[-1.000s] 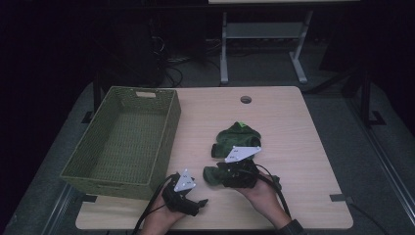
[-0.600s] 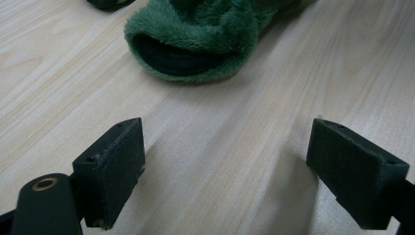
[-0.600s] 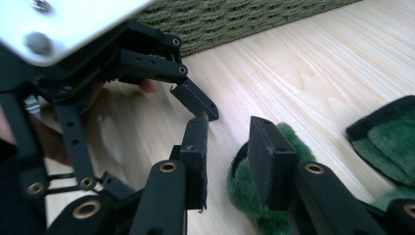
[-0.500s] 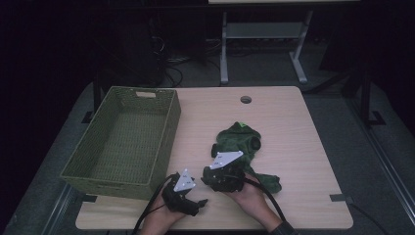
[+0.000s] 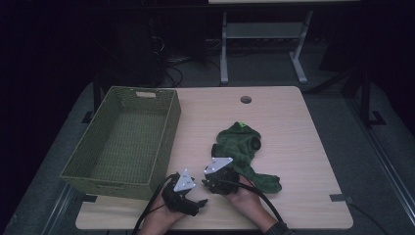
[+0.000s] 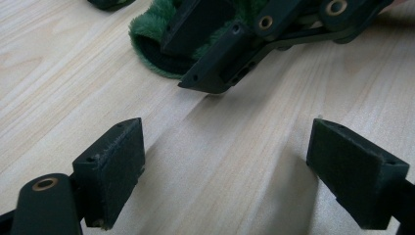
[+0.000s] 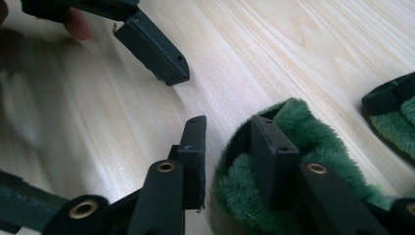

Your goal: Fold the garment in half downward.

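A green fleece garment (image 5: 240, 144) lies spread on the wooden table (image 5: 293, 122), right of centre. My right gripper (image 5: 215, 169) is at its near left end. In the right gripper view, one jaw of the right gripper (image 7: 227, 125) sits inside a fleece opening (image 7: 303, 127) and the other outside, with the rim gripped between them; the jaws have just been closing. My left gripper (image 5: 195, 196) rests low by the table's front edge. Its jaws (image 6: 225, 147) stand wide open over bare wood, and the fleece (image 6: 151, 29) lies beyond them.
A green woven basket (image 5: 107, 181) with nothing visible inside stands on the left half of the table. A round cable hole (image 5: 245, 99) is near the far edge. One jaw of the left gripper (image 7: 156, 54) lies close to the right gripper's.
My right gripper has come down and toward the left and the near edge, drawing the fleece from a bunched heap into a longer spread. The left gripper has stayed put.
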